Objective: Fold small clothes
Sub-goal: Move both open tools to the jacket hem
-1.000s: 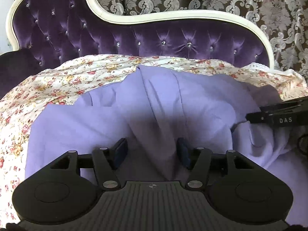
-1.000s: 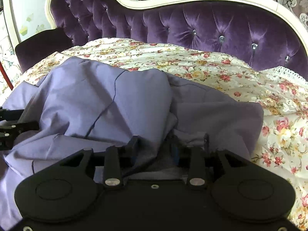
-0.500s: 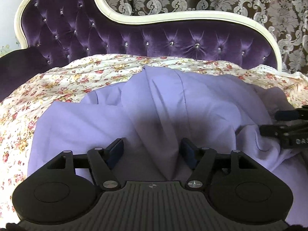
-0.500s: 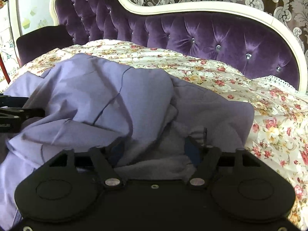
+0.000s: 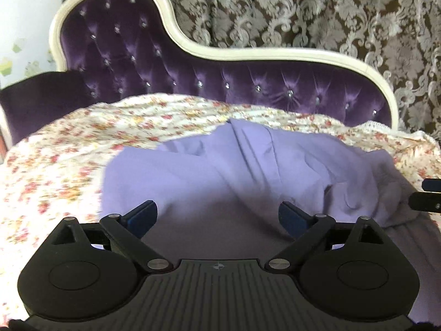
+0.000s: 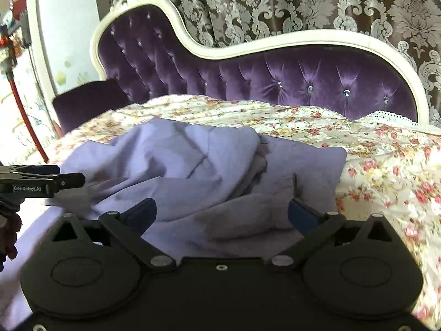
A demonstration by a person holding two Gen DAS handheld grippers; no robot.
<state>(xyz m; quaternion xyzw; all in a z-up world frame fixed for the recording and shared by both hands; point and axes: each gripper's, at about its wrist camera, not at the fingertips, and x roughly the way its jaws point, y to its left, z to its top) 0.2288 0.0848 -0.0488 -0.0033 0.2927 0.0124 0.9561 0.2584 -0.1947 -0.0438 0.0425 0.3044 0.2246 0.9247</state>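
Note:
A lavender garment (image 5: 248, 165) lies bunched and partly folded on the floral bedspread (image 5: 69, 149); it also shows in the right wrist view (image 6: 193, 171). My left gripper (image 5: 217, 216) is open, its blue pads wide apart just above the garment's near part. My right gripper (image 6: 222, 215) is open too, jaws wide, over the garment's right side. The right gripper's fingers (image 5: 425, 201) show at the right edge of the left wrist view. The left gripper (image 6: 69, 179) shows at the left edge of the right wrist view.
A purple tufted headboard (image 5: 220, 82) with a white frame rises behind the bed (image 6: 303, 82). A patterned curtain (image 5: 303, 8) hangs behind it. The floral bedspread (image 6: 386, 165) extends to the right of the garment.
Both grippers have opened wide and let go of the garment. Both have pulled back and up, so the garment lies lower and farther off in both views.

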